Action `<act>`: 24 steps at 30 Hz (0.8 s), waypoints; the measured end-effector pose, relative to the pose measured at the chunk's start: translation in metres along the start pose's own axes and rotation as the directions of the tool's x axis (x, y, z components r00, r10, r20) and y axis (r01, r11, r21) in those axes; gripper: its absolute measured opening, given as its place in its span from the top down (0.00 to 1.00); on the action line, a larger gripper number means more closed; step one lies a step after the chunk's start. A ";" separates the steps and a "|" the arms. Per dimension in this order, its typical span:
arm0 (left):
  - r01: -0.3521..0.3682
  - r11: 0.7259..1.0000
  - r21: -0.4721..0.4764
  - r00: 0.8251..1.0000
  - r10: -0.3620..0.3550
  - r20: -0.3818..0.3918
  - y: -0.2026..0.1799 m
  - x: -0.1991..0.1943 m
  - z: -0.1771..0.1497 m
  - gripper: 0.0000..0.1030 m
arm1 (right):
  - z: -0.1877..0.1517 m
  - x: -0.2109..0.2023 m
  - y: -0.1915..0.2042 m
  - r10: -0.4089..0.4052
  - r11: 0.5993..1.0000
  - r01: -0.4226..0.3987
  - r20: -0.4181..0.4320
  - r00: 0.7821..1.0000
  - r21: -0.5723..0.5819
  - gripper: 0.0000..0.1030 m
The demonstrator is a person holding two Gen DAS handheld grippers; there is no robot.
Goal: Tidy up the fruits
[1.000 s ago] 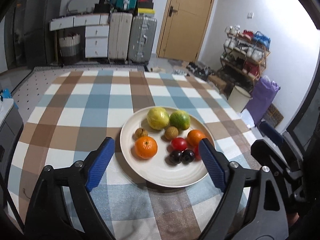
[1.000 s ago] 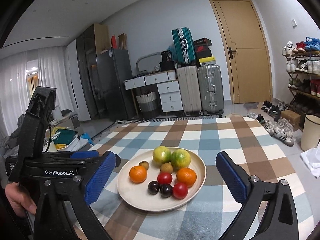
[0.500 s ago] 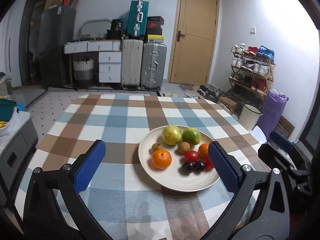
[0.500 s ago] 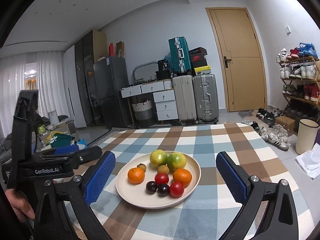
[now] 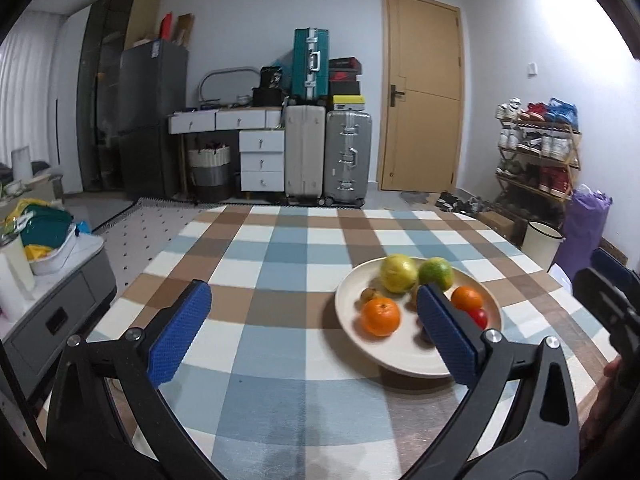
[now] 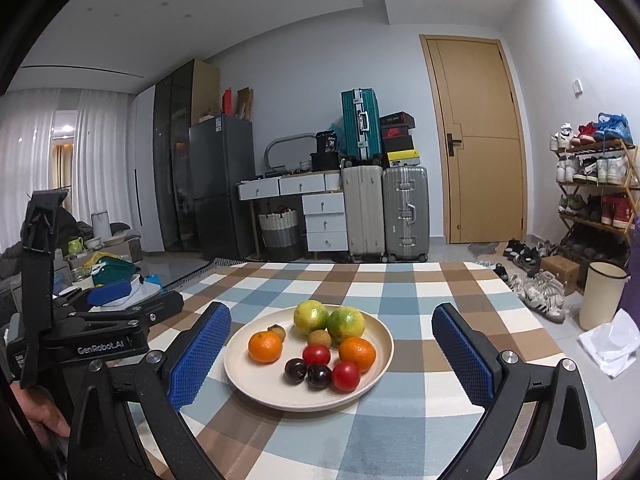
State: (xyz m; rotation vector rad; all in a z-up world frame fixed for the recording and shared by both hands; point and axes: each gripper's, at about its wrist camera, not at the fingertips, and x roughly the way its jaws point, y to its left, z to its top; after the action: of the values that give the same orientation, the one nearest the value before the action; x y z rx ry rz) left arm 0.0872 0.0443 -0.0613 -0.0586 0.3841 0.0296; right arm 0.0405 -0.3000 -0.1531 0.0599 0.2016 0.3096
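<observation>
Fruit sits on one round cream plate [image 6: 376, 380] on a checked tablecloth [image 6: 404, 292]. Count it in the right wrist view: two big yellow-green citrus fruits [image 6: 311, 316] at 12 o'clock on the plate, two oranges, one [image 6: 265, 346] at 9 o'clock and one [image 6: 357, 354] at 3 o'clock, two red tomatoes [image 6: 316, 355] near the middle and at 5 o'clock, two dark plums [image 6: 296, 371] at 6 o'clock, and two small brown fruits [image 6: 277, 332], one at 10 o'clock and one in the middle. That makes ten pieces, close together.

The right gripper [image 6: 330, 360] points nearly level at the plate. Its two blue pads [image 6: 200, 356] stand wide apart, one on each side of the plate, and hold nothing.

The left gripper [image 5: 312, 332] points a little down at the cloth. Its blue pads [image 5: 180, 332] are as wide apart as they go and hold nothing. The plate is off to its 2 o'clock, partly behind the right pad. In the right wrist view, a hand [image 6: 44, 412] holds this gripper at 8 o'clock.
</observation>
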 end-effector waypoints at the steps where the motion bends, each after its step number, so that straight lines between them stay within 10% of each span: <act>1: 0.002 1.000 -0.009 1.000 -0.002 -0.011 0.002 0.002 -0.002 0.01 | -0.001 0.000 0.000 -0.001 1.000 0.001 0.002 1.000 0.000 0.00; 24: 0.081 0.994 0.077 0.997 -0.081 0.002 -0.014 0.008 -0.009 0.01 | -0.006 0.021 0.010 -0.057 0.997 0.051 -0.114 0.992 -0.055 0.00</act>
State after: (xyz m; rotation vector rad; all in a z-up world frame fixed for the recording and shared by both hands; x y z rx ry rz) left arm 0.0916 0.0301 -0.0724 0.0015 0.3773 -0.0651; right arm 0.0558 -0.2834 -0.1618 -0.0149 0.3090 0.2641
